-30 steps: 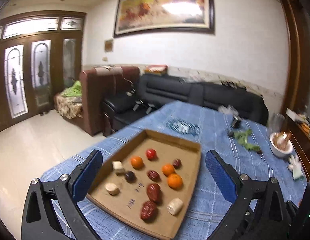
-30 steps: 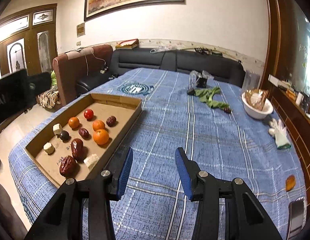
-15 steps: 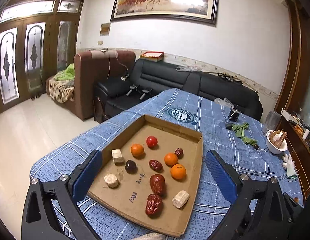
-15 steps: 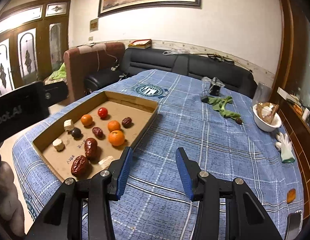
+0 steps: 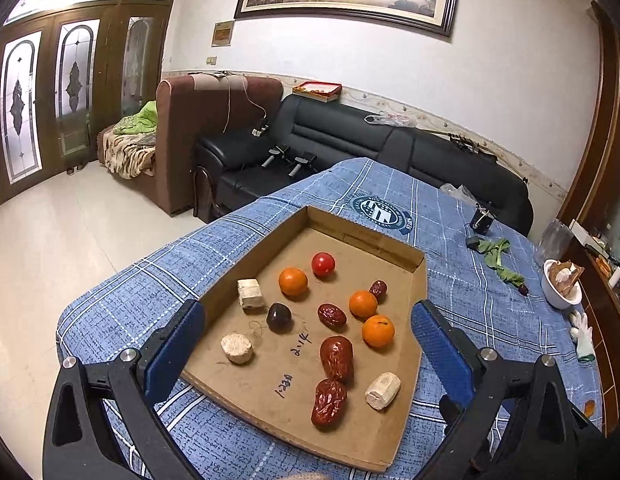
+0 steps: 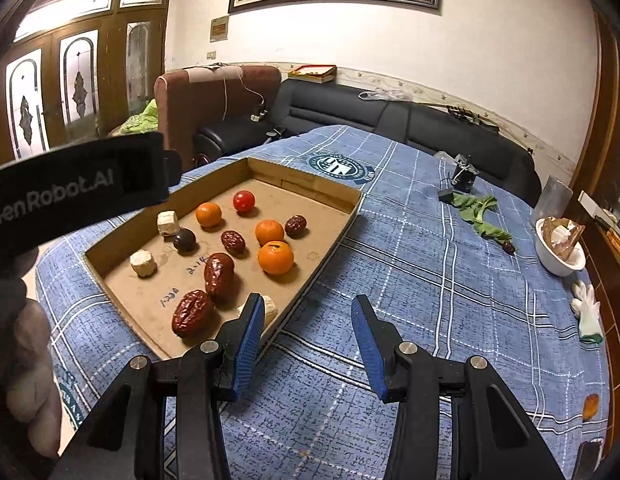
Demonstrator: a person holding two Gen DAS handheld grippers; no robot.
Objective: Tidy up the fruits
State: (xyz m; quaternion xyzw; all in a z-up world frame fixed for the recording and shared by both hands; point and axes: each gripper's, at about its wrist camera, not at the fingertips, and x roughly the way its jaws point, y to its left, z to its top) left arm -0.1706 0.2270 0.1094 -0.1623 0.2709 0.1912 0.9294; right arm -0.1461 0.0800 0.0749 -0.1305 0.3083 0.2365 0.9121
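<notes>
our left gripper (image 5: 307, 334): wide, holding nothing, above cardboard tray (image 5: 406, 258) | our right gripper (image 6: 305, 336): wide, holding nothing, over blue tablecloth (image 6: 410, 272) | 3 oranges (image 5: 378, 331) in tray

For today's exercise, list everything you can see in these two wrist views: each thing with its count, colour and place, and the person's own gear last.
cardboard tray: 1, brown, on the table's near left part
oranges: 3, orange, in the tray
tomato: 1, red, far part of the tray
red dates: 4, dark red, in the tray, two large ones nearest
dark plum: 1, near-black, left of the tray's centre
pale chunks: 3, beige, in the tray
tablecloth: 1, blue plaid, covering the table
leafy greens: 1 bunch, green, far right on the cloth
bowl: 1, white, right edge
glove: 1, white, right edge
left gripper: 1, black with blue pads, open over the tray
right gripper: 1, black with blue pads, open beside the tray
</notes>
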